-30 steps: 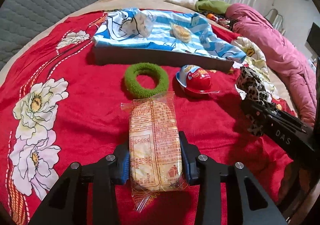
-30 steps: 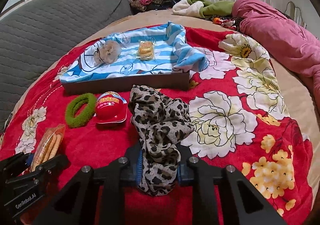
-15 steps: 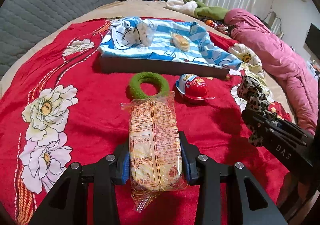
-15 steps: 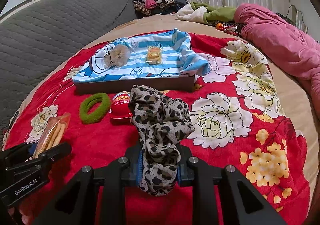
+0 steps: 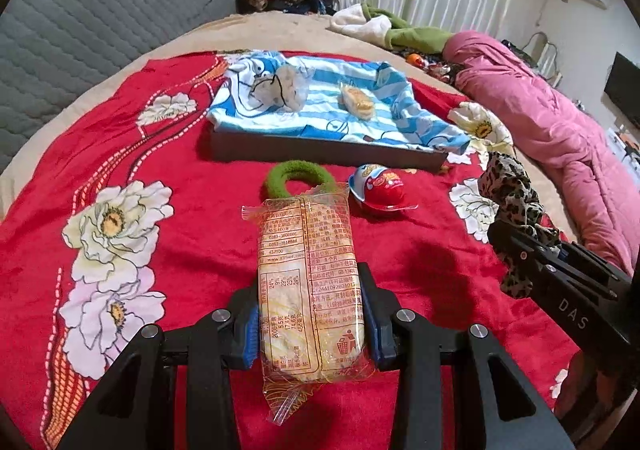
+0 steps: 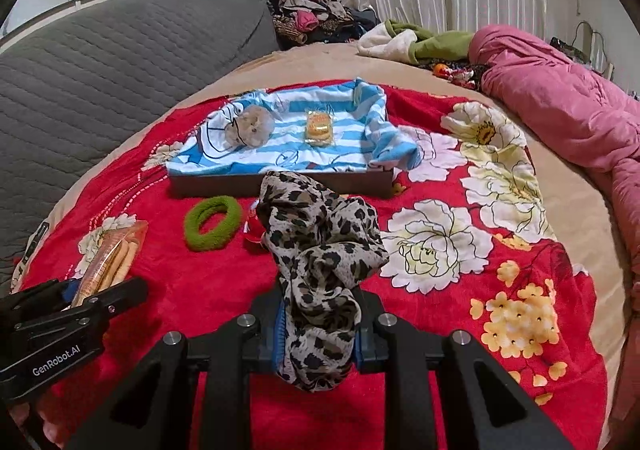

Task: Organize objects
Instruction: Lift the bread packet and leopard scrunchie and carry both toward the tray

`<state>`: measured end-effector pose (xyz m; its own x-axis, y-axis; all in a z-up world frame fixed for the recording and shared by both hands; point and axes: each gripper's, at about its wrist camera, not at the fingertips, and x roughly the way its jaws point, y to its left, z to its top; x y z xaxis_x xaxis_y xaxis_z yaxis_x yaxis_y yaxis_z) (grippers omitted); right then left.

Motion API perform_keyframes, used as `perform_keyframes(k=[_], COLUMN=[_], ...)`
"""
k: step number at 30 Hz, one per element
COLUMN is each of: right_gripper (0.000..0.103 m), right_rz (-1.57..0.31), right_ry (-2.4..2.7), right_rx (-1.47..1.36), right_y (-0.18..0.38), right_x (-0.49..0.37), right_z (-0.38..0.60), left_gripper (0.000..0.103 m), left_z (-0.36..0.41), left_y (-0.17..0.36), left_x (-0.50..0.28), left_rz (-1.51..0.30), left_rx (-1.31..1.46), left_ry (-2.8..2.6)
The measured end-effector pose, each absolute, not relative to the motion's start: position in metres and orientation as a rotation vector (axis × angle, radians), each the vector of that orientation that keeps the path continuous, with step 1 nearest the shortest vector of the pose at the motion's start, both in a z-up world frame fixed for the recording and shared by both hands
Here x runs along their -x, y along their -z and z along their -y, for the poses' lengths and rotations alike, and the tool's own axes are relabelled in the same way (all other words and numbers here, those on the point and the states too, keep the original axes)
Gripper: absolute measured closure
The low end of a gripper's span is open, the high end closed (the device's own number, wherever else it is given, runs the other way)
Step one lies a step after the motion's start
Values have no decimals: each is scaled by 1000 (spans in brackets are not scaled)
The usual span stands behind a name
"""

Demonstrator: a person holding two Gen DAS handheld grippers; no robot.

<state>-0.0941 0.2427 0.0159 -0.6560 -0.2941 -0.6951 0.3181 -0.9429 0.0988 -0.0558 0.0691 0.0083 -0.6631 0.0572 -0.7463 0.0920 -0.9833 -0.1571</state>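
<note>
From the left wrist camera, the left gripper (image 5: 310, 320) is clamped partway closed on a wrapped biscuit packet (image 5: 308, 282), its blue pads pressing both long sides near the packet's lower half. The packet juts forward, above the red floral blanket (image 5: 120, 170). Ahead lies the green hair tie (image 5: 298, 178), and just right of it the red egg-shaped toy (image 5: 382, 186). Beyond both sits the shallow dark tray (image 5: 320, 148), lined with a blue striped cloth (image 5: 320, 118) — a furry scrunchie (image 5: 282, 90) and a small snack pack (image 5: 358, 102) already lie in it. At the right edge the right gripper (image 5: 516, 250) shows side-on, leopard fabric hanging from it.

From the right wrist camera, the right gripper is squeezed tight on the leopard-print scrunchie (image 6: 320, 262), which bunches up in front of its fingers and hides most of the toy. The tray is straight ahead; the left gripper and its packet sit at lower left.

The step in hand looks like carrying both items to the tray. To do it well, each load should clear the tray's near wall before lowering — the packet's long front end could catch it. Set the packet beside the snack pack and the scrunchie by the furry one, then release only once each rests on the cloth.
</note>
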Motion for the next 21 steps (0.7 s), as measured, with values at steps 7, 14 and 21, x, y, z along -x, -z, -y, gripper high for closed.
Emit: perform_keyframes(k=[7, 14, 21], right_gripper=[78, 78, 78], right_rz=[-61, -72, -94], right_ry=[2609, 2629, 2654], right_rx=[-1025, -957, -888], right_y=[-37, -63, -92], right_x=[83, 76, 74], right_z=[-239, -234, -226], left_gripper=[62, 62, 62], left_z=[-68, -64, -59], left_y=[-26, -55, -78], left_x=[48, 50, 59], left_rz=[-277, -230, -184], left_rx=[-1247, -1178, -1138], left_ry=[2871, 2914, 2947])
